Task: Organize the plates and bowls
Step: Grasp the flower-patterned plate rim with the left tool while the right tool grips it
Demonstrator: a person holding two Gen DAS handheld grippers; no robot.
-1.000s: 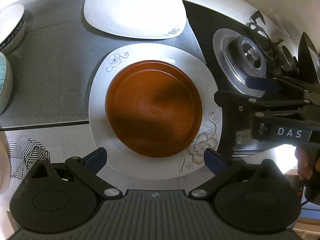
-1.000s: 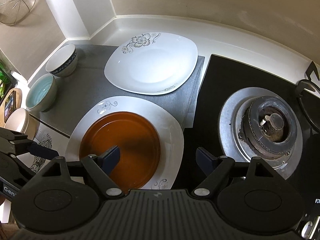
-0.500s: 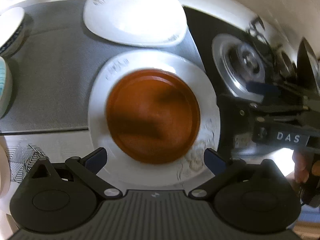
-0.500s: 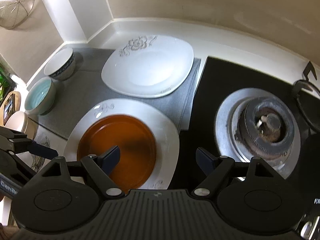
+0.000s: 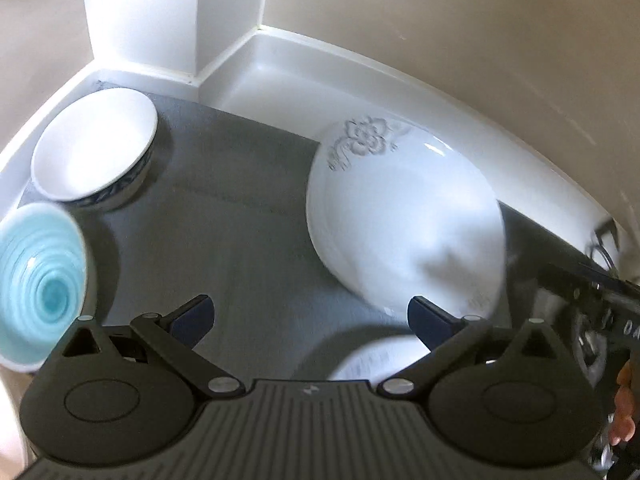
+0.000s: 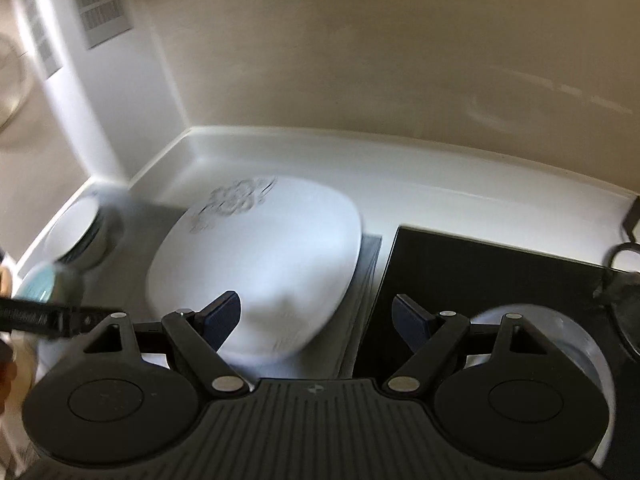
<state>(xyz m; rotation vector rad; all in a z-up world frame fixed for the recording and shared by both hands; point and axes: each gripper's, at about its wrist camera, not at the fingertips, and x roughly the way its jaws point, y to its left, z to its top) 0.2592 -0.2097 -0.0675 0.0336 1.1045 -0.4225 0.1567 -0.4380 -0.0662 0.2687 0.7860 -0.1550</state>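
Teal bowl and white bowl seen at mat's left edge; flowered plate at right.

Left gripper and right gripper both spread wide, nothing held.

Risk: plate rim may be clipped by fast sweep, image blurred.

Nearer plate mostly hidden.

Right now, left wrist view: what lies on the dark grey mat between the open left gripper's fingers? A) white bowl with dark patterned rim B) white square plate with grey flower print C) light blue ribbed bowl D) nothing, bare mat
D: only bare dark grey mat shows between the left gripper fingers; the dishes sit off to the sides.
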